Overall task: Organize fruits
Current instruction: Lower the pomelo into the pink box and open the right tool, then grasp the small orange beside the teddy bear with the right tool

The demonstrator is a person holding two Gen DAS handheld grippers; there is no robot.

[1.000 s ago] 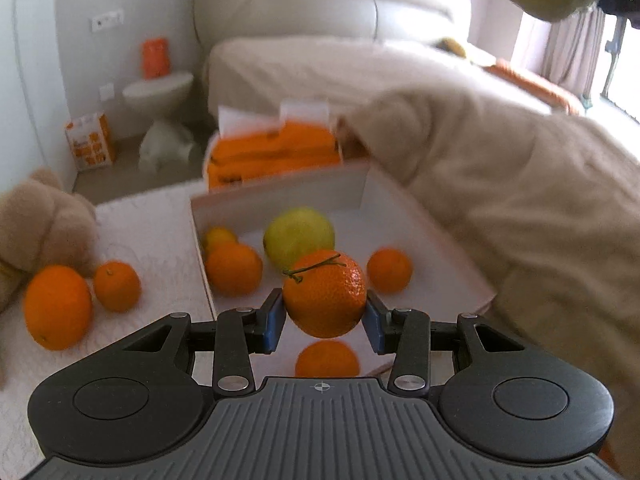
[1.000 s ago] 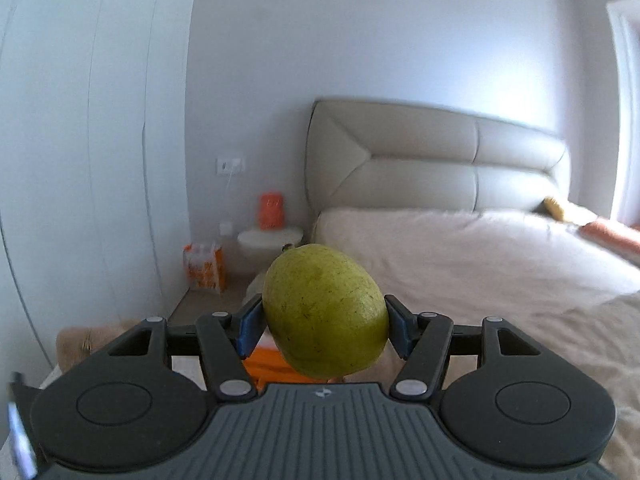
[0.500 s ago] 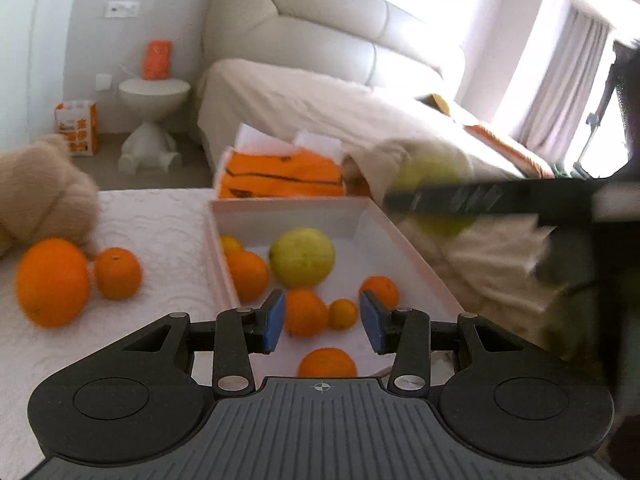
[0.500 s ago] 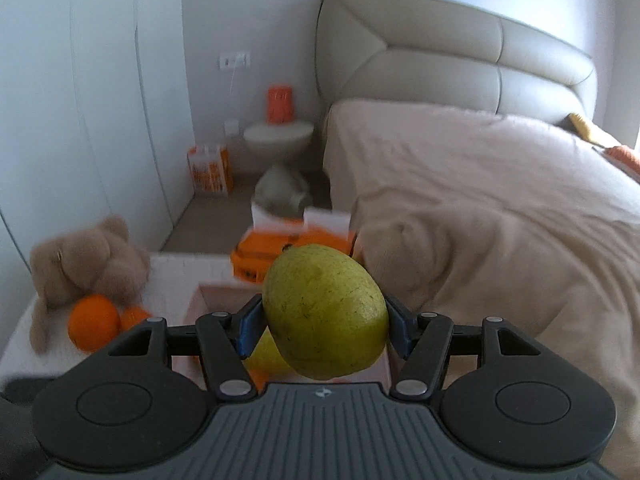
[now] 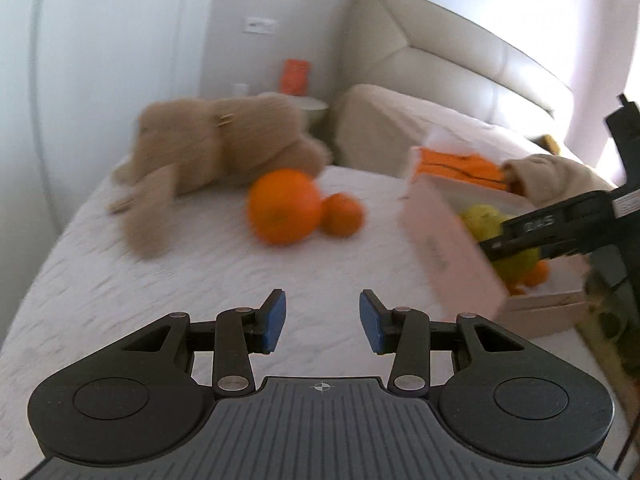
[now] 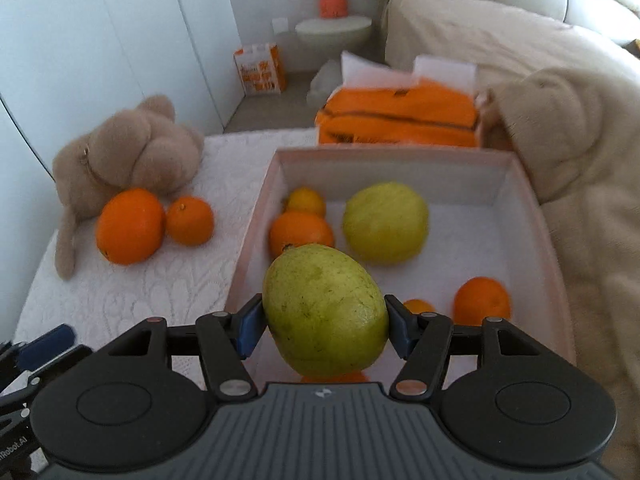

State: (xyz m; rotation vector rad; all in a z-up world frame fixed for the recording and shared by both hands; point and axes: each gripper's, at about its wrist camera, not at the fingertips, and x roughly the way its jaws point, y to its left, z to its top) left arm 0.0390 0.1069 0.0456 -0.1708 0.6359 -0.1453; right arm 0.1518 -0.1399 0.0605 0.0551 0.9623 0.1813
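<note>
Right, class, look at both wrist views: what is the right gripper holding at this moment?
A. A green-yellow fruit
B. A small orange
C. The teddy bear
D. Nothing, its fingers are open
A. In the right wrist view, the right gripper is shut on the green-yellow fruit, holding it over the pink box; the left gripper is the open, empty one.

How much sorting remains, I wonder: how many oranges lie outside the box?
2. A large orange lies on the white cover against the teddy bear; a smaller orange sits right beside it. The bear could hide another.
</note>
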